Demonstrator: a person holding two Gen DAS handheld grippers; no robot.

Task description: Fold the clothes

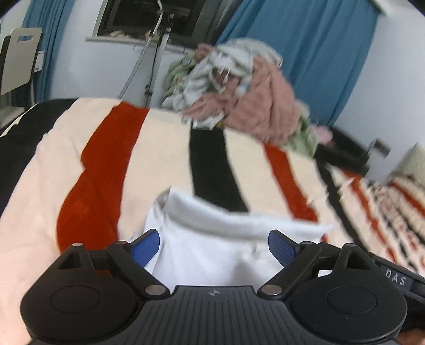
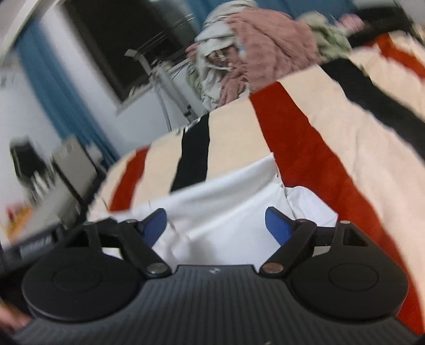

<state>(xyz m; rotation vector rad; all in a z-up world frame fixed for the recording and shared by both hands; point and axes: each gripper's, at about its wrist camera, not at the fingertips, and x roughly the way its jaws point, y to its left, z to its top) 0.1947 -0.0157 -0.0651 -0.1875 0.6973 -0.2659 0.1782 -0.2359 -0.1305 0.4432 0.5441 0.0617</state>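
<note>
Nearest in both wrist views lay a white garment (image 1: 212, 238), spread on a striped blanket (image 1: 119, 164) and taken here as the landmark. The left gripper (image 1: 213, 245) stood over the garment with its jaws wide, blue pads well apart and nothing held between them; white cloth filled the gap but was not pinched. The right gripper (image 2: 216, 224) stood likewise over the white garment (image 2: 225, 201), jaws wide and empty.

In the left view the garment showed a thick doubled band along its far edge, which suggested at least one layer lay turned over; in the right view a crease and an overlapping flap showed near the right pad. Whether this was a fold in progress, a finished fold just let go, or loose bunching could not be settled, since the near part of the garment was hidden under both gripper bodies and its outline was cut off.

Beyond the garment, at the far end of the blanket, sat a heap of clothes (image 1: 233, 87), pink, pale green and grey-white, plainly crumpled. Judged from that heap, much of the task remained.

Behind the heap hung blue curtains (image 1: 305, 53) beside a dark window (image 1: 148, 18). Motion blur softened both views, more so the right one; the kind of garment, its sleeves or collar, and the single pieces in the heap (image 2: 260, 45) could not be made out. No folded stack was in view.
</note>
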